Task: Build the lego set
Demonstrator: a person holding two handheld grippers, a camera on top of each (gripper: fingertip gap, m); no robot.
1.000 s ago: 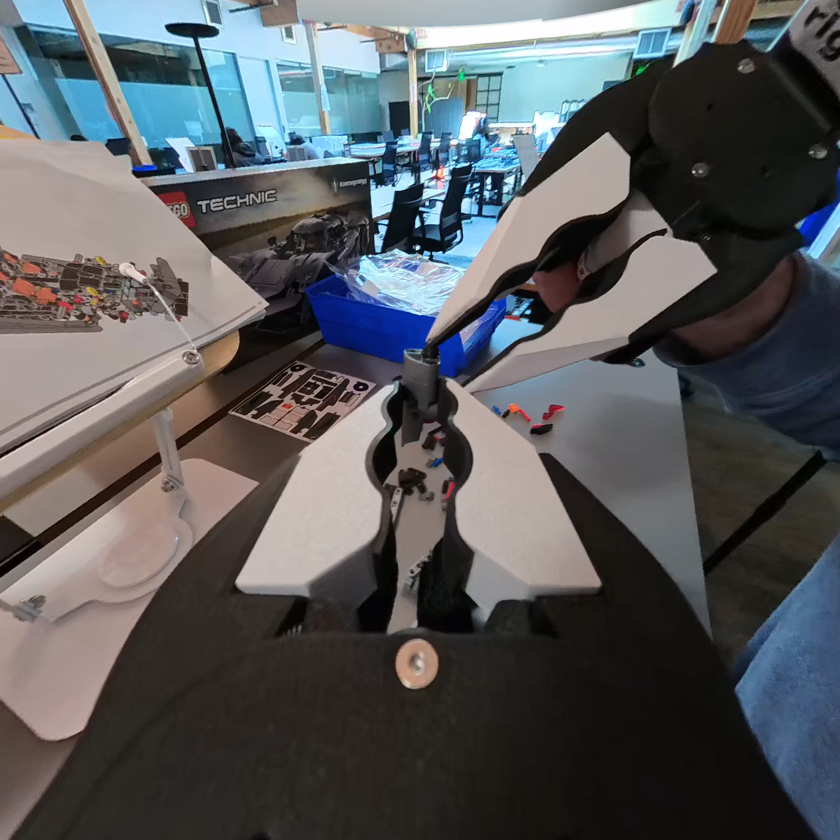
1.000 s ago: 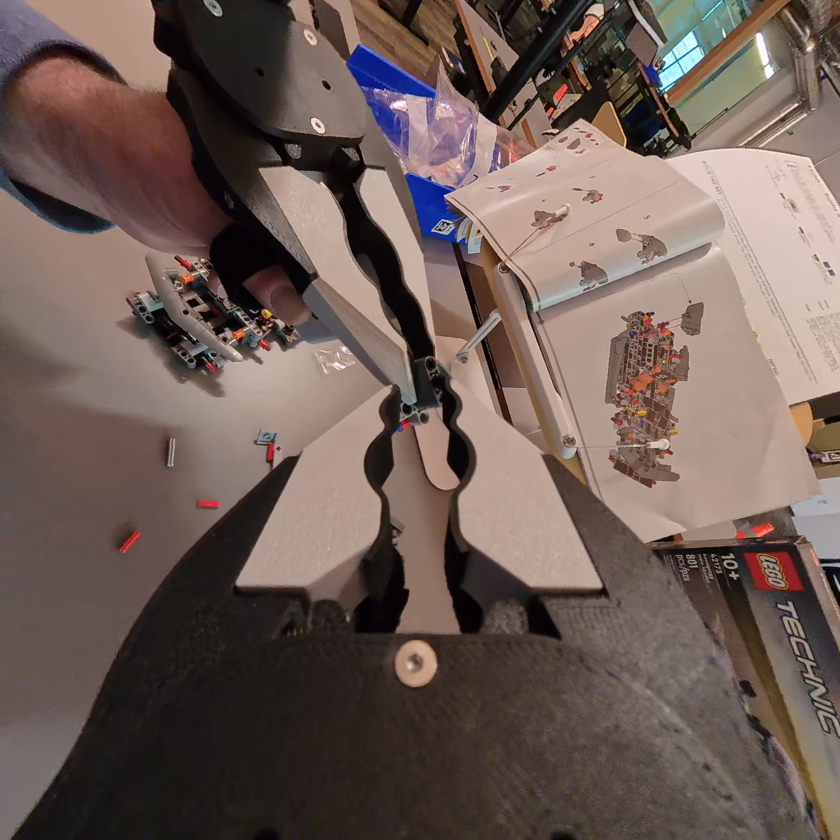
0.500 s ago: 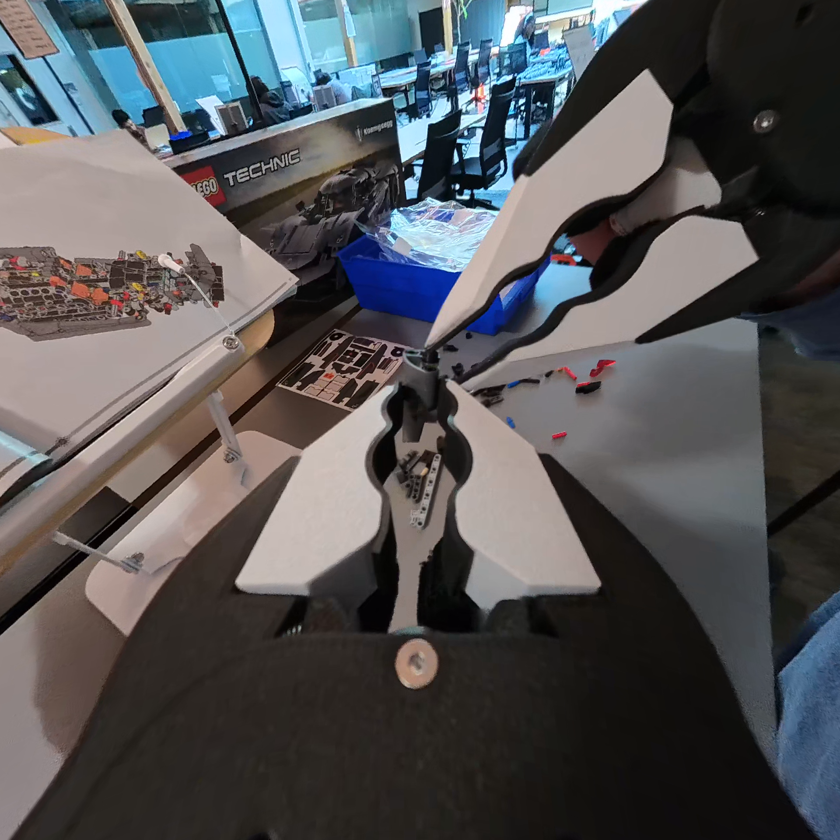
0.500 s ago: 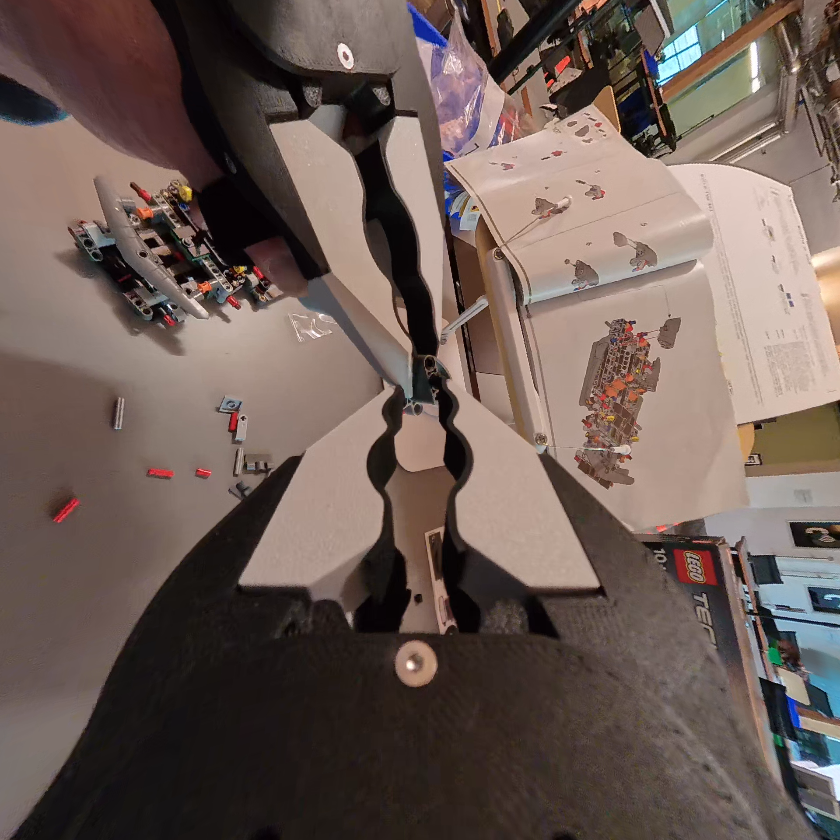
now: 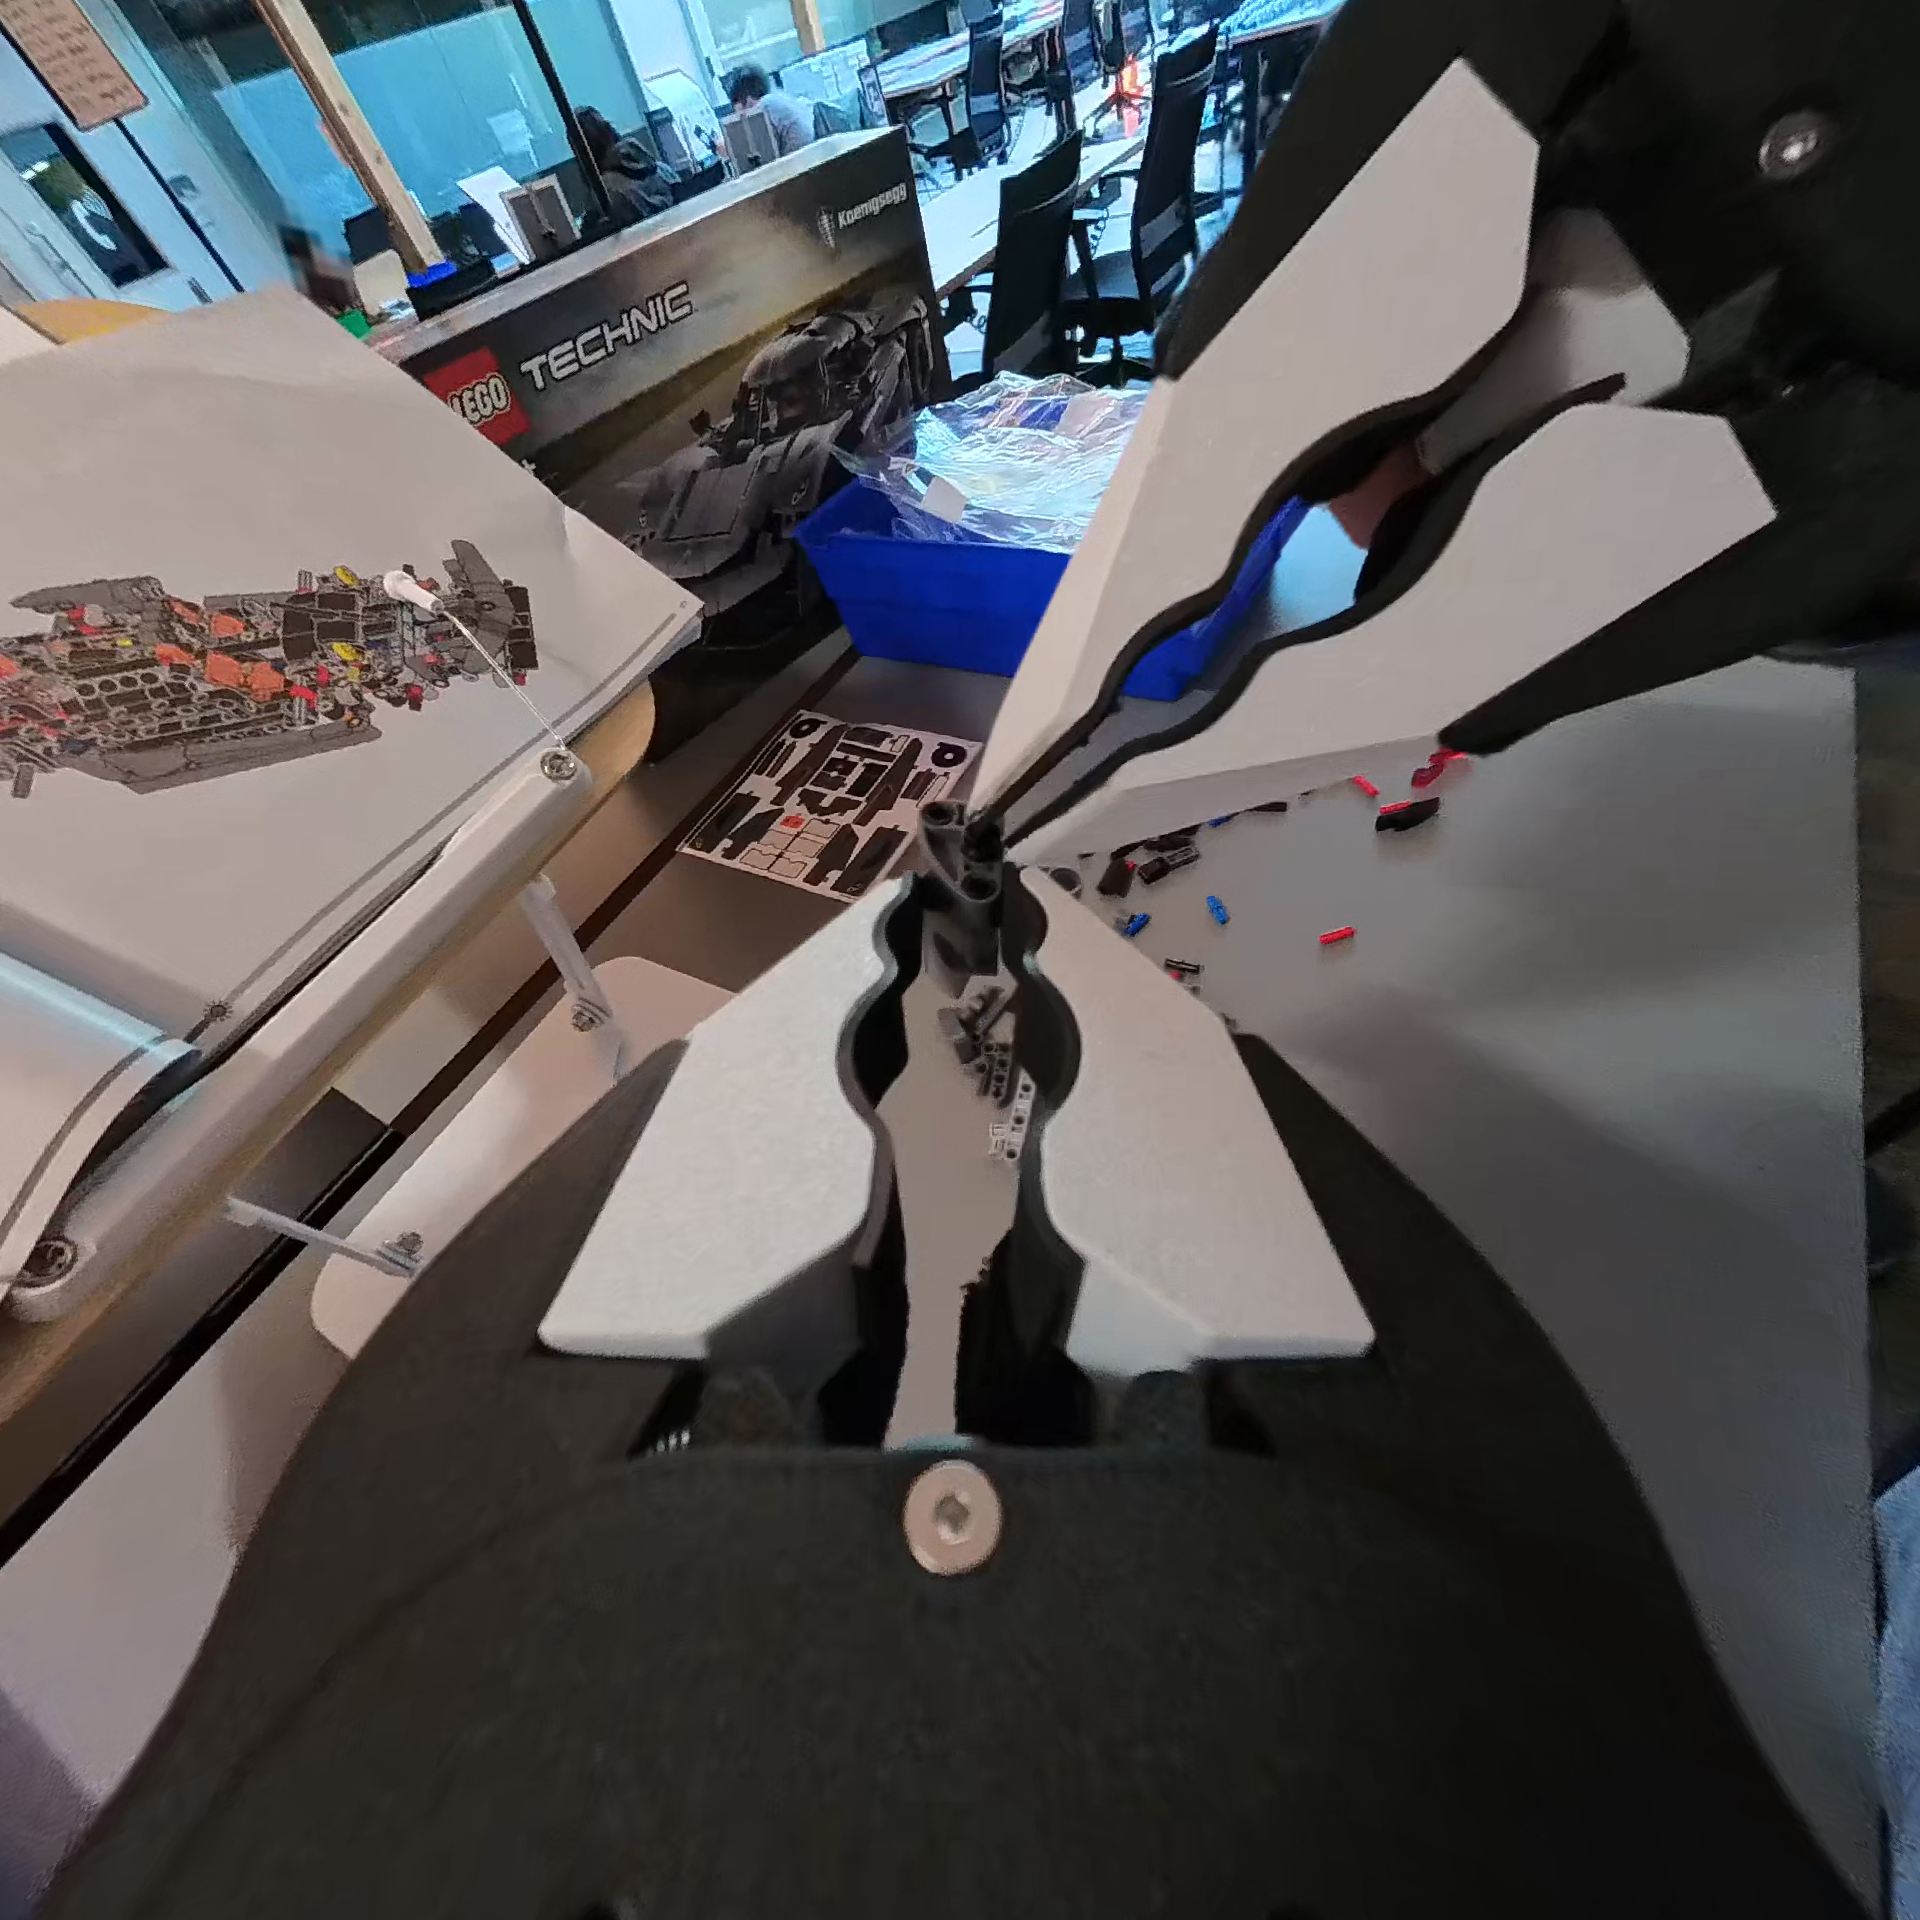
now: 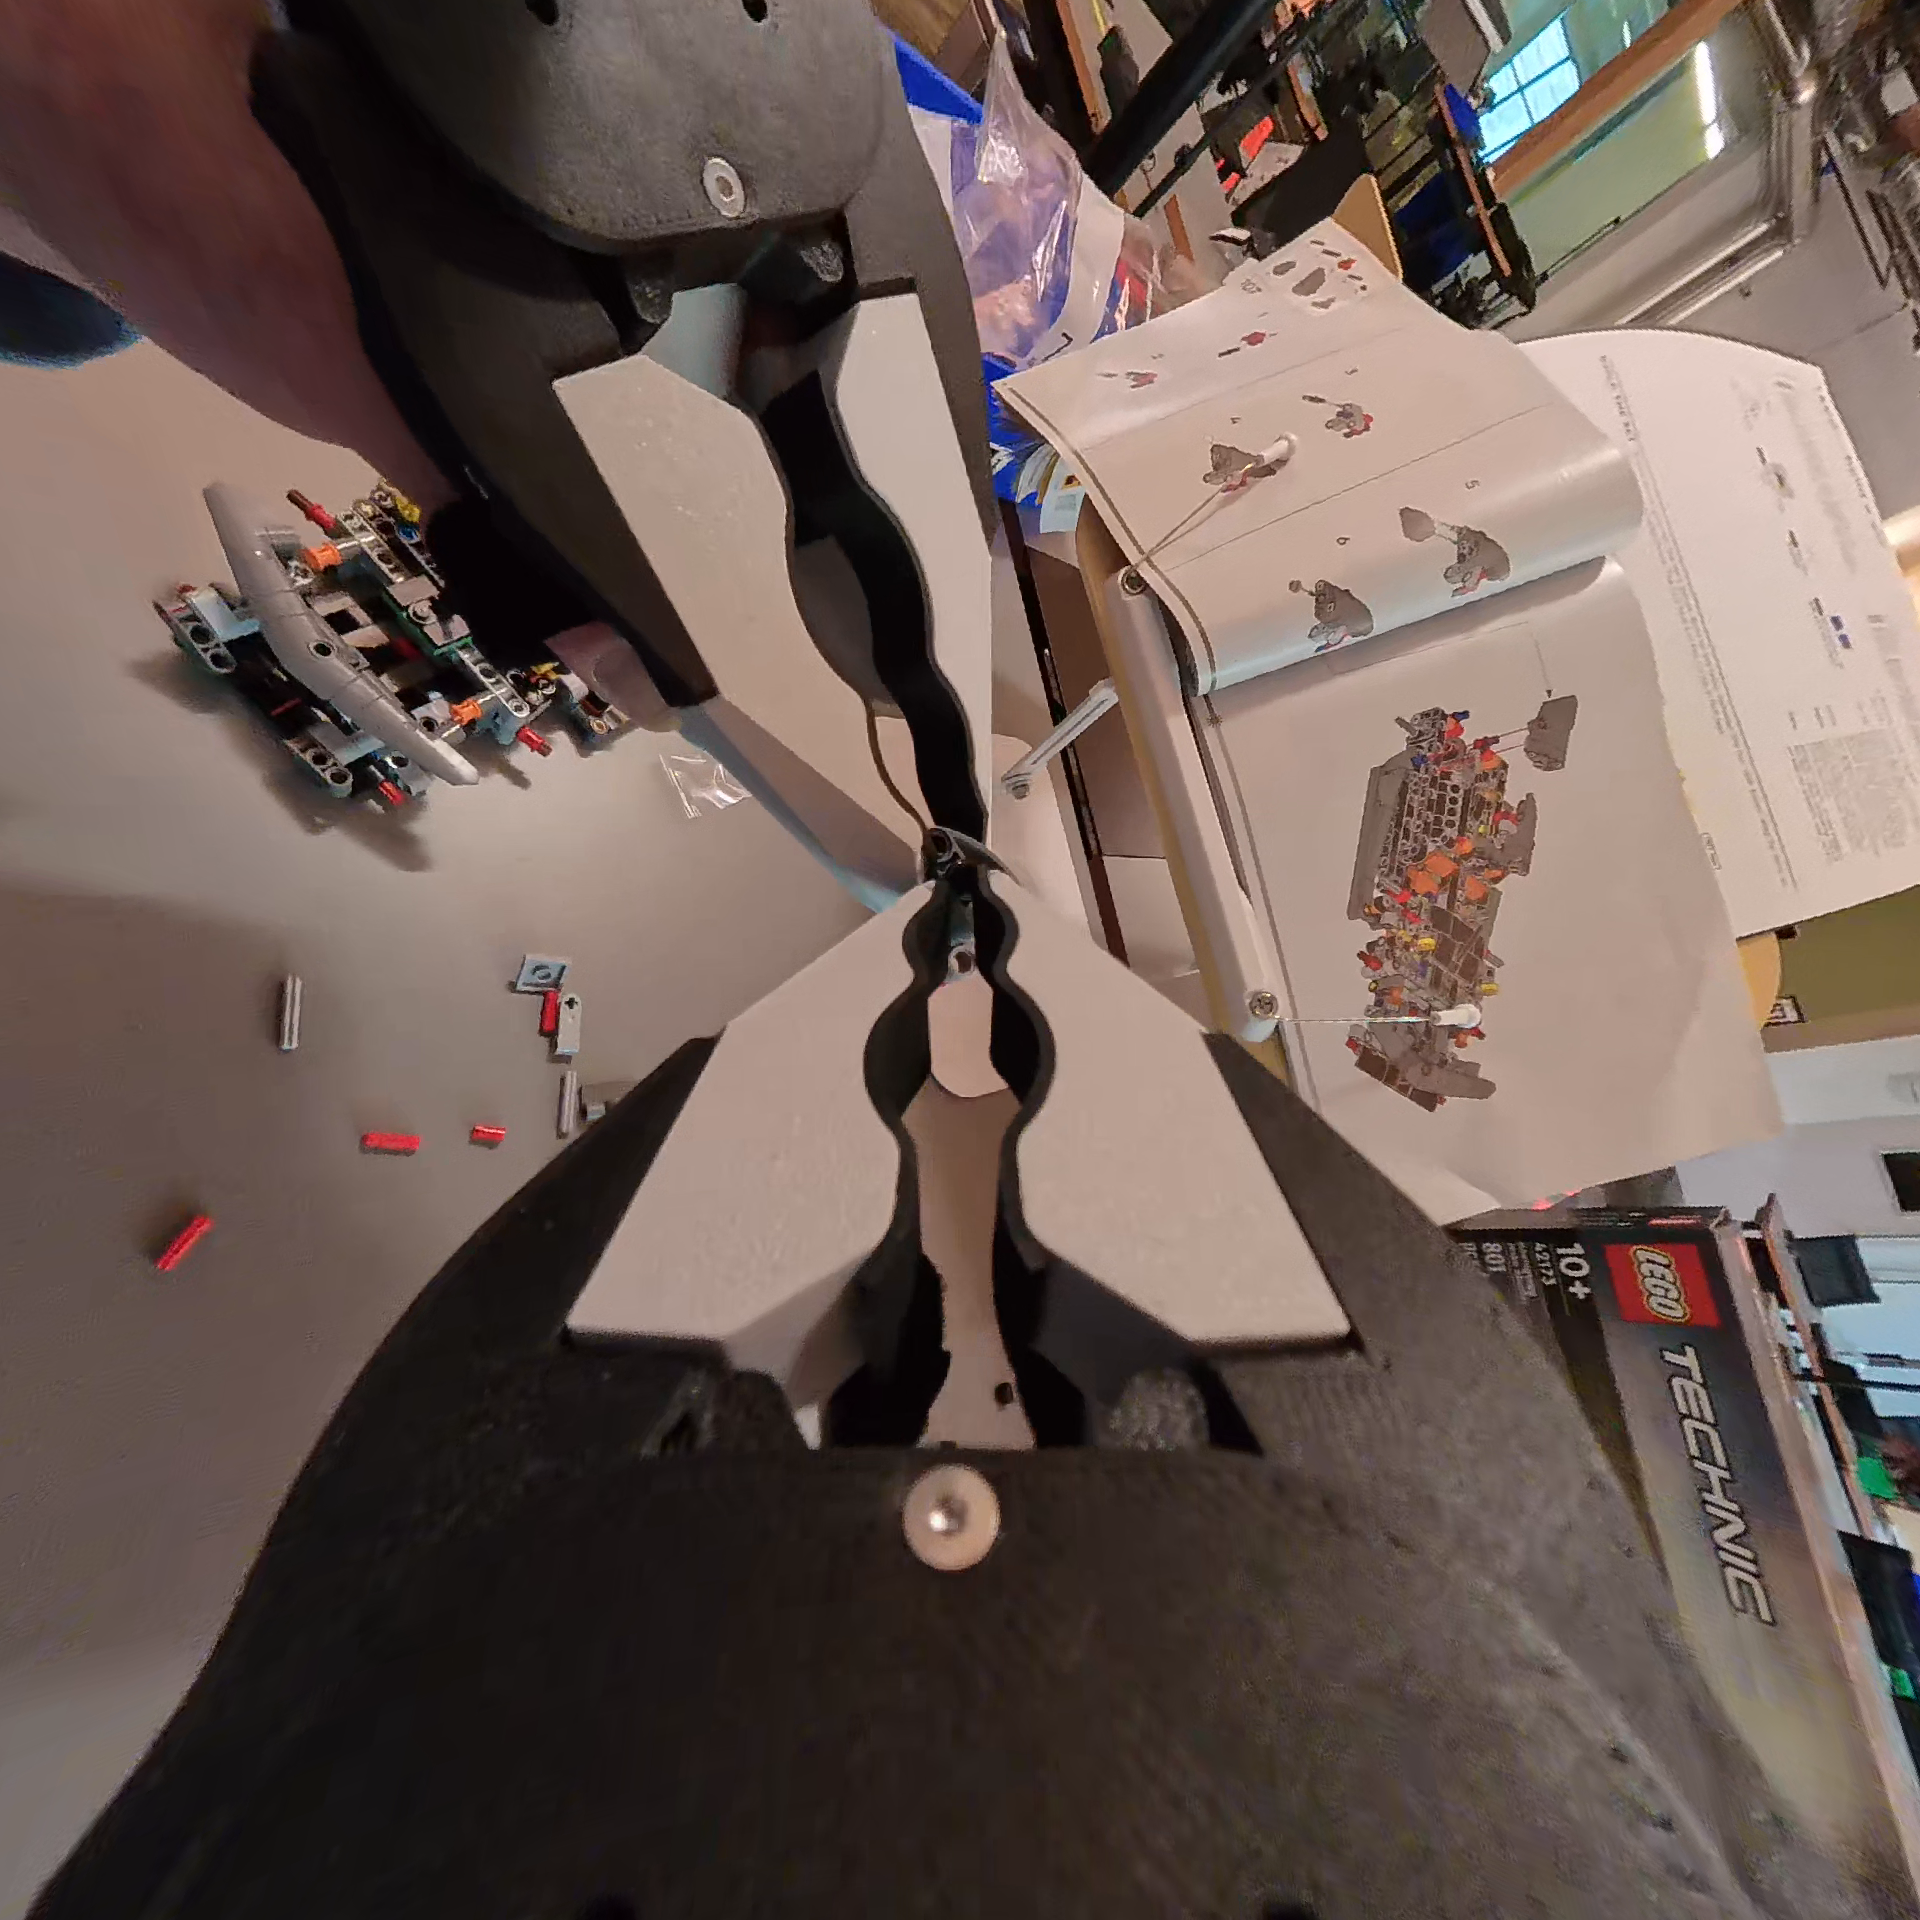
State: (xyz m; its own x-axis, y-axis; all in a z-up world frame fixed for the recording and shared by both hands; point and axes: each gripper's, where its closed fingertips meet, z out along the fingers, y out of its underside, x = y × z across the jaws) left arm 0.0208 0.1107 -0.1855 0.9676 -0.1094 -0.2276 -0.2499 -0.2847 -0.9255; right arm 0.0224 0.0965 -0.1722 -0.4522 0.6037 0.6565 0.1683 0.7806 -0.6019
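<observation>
My left gripper point(image 5: 961, 883) is shut on a dark grey Technic connector point(image 5: 964, 868) with round holes and holds it above the table. My right gripper point(image 5: 982, 826) reaches in from the upper right, and its tips touch the top of the connector. It is pinched on a small black pin point(image 5: 975, 831). In the right wrist view, the right gripper point(image 6: 954, 899) meets the left gripper point(image 6: 935, 847) tip to tip at the connector point(image 6: 948, 847). The part-built model point(image 6: 343, 644) lies on the table at the left.
An open instruction booklet point(image 5: 312, 623) sits on a stand at the left and shows in the right wrist view point(image 6: 1455, 831). The set's box point(image 5: 665, 343), a blue bin point(image 5: 935, 592) with plastic bags and a sticker sheet point(image 5: 831, 800) are behind. Loose red pins point(image 6: 390, 1141) lie on the table. Left and right tips are no more than a few centimetres apart. The part-built model point(image 6: 343, 644) is about equally far from each gripper, around 25 cm.
Both grippers have turned and shifted together while staying joined at the connector. The right gripper's jaws look closer together. The connector's holes now face the left camera.
</observation>
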